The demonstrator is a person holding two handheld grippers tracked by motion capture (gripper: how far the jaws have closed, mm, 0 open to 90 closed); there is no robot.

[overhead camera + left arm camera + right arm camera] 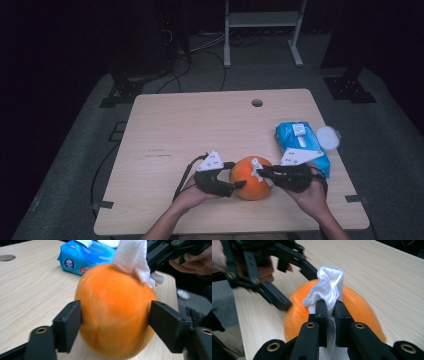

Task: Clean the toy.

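Near the front edge of the table, about midway along it, the left gripper reaches in from the left with its jaws set around an orange ball, one jaw on the near side and one on the far side. In the left gripper view the two black pads lie against the ball's opposite flanks, so the jaws stand at a middling spread and hold the ball between them, with the ball resting on the wood. From the right comes the right gripper, its jaws drawn nearly together and pinching a crumpled white wipe. The wipe stands up from between the pads and lies against the top of the ball on its right side. Farther right, close to the table's right edge and behind the right hand, lies a blue pack of wipes, with a round white lid just beside it at the edge.
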